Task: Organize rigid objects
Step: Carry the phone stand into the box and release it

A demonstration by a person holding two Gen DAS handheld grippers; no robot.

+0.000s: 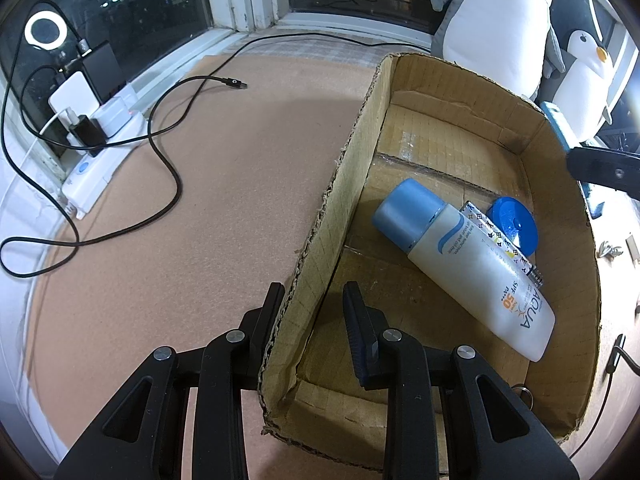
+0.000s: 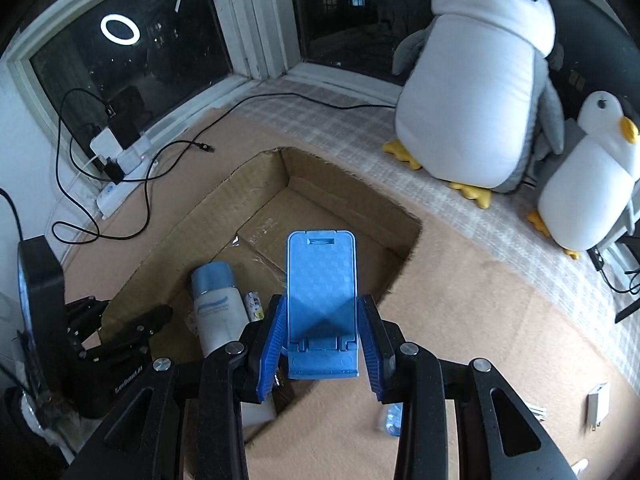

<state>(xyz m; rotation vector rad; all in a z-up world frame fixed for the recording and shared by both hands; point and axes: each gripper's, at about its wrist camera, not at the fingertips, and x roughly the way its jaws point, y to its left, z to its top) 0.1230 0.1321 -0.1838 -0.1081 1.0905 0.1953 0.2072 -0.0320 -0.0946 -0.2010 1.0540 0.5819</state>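
An open cardboard box [image 1: 352, 168] lies on the brown mat; it also shows in the right wrist view [image 2: 256, 176]. Inside lie a white sunscreen bottle [image 1: 476, 276] with a blue cap, a patterned tube [image 1: 504, 244] and a blue round lid [image 1: 514, 224]. My left gripper [image 1: 314, 300] straddles the box's left wall, one finger outside and one inside, jaws apart and not pressing. My right gripper [image 2: 322, 332] is shut on a blue phone stand [image 2: 321, 280] and holds it above the box's near right corner. The bottle shows below it [image 2: 218, 308].
Black cables [image 1: 160, 152] and a white power strip [image 1: 96, 160] with chargers lie at the left by the window. Two plush penguins [image 2: 480, 92] stand at the back right. A white plug [image 2: 598, 404] and small items lie on the mat at the right.
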